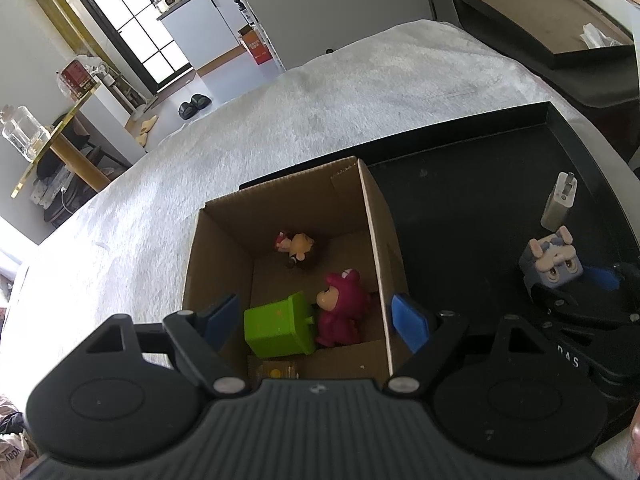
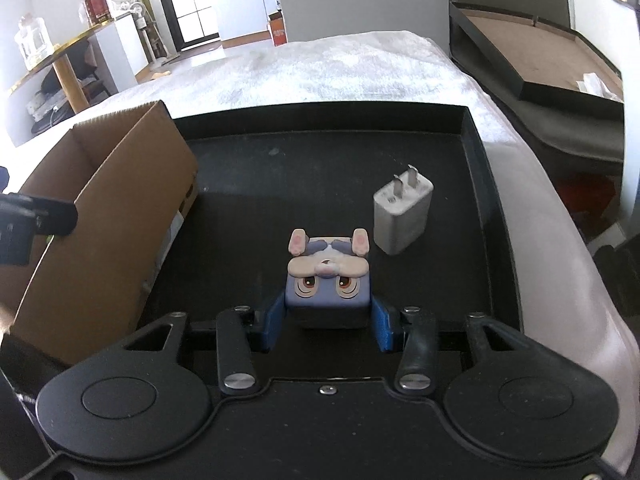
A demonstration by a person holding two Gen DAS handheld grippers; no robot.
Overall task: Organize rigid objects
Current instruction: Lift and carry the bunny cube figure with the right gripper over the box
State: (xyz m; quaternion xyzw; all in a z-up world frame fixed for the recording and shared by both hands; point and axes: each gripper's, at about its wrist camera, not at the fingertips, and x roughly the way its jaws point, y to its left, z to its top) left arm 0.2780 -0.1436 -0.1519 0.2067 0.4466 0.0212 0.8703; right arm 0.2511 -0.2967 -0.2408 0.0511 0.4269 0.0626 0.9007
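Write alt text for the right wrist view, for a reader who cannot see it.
The right gripper has its blue jaws against both sides of a blue rabbit-faced cube toy lying on a black tray. A white plug adapter stands just behind the toy, prongs up, and an open cardboard box sits at the tray's left.

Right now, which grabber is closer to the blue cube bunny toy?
Right. The right gripper has the blue cube bunny toy between its blue pads, touching it. The left gripper hovers open over the cardboard box, away from it.
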